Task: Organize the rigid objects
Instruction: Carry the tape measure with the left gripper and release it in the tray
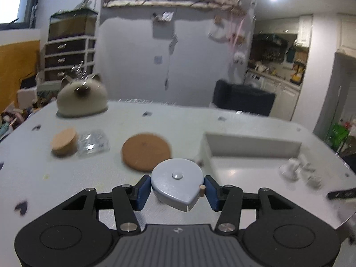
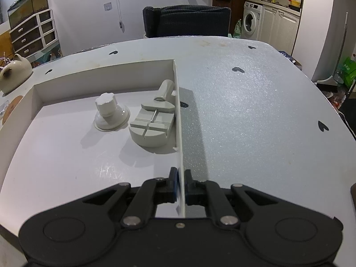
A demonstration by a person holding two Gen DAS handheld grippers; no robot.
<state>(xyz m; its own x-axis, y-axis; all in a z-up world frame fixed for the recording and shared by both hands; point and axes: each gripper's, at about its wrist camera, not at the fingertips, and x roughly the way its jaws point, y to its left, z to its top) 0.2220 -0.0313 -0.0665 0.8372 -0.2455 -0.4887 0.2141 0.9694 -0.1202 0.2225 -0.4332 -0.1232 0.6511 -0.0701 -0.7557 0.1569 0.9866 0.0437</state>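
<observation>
My left gripper (image 1: 176, 190) is shut on a grey teardrop-shaped tape measure (image 1: 178, 182), held above the table with a small wooden peg at its right side. Beyond it lie a round cork coaster (image 1: 145, 151), a cork stopper (image 1: 64, 141) and a clear plastic packet (image 1: 93, 143). The white tray (image 1: 253, 148) sits to the right. My right gripper (image 2: 181, 185) is shut on the right wall of the white tray (image 2: 178, 102). Inside the tray stand a white suction-cup knob (image 2: 110, 111) and a grey watch-link tool (image 2: 153, 122).
A cream cat-shaped ceramic pot (image 1: 82, 98) stands at the table's far left. A dark chair (image 2: 187, 21) is behind the far edge. The grey table (image 2: 255, 111) has small black heart marks. A dark flat object (image 1: 341, 193) pokes in at the right.
</observation>
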